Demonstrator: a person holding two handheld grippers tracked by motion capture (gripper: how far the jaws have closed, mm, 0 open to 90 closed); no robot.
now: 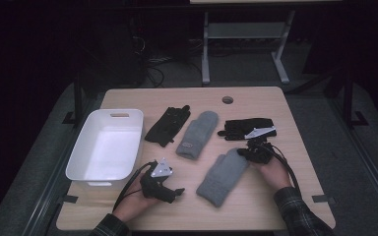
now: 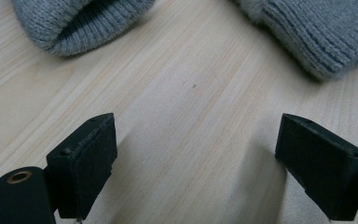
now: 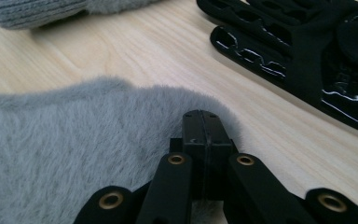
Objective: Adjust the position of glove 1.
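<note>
Here, on the pale wooden table (image 1: 256, 206), the right gripper (image 1: 250, 153) sits at the fingertip end of the near grey fuzzy knit mitten (image 1: 222, 176), its jaws pressed fully together on the mitten's furry edge (image 3: 121, 107); whether fabric is truly pinched between them cannot be told for certain, though the fur wraps close around the jaw tips. Mitten lies flat, cuff toward the person, in front of the right hand (image 1: 271, 172). Left gripper (image 1: 176, 192) rests low over bare wood at the front left, jaws spread wide, holding nothing, aimed toward the mitten. A second grey knit mitten (image 1: 197, 133) lies mid-table, between two black gloves: one (image 1: 168, 125) to its left, one (image 1: 248, 128) to its right. White rectangular plastic bin (image 1: 86, 142) stands at the left edge.
</note>
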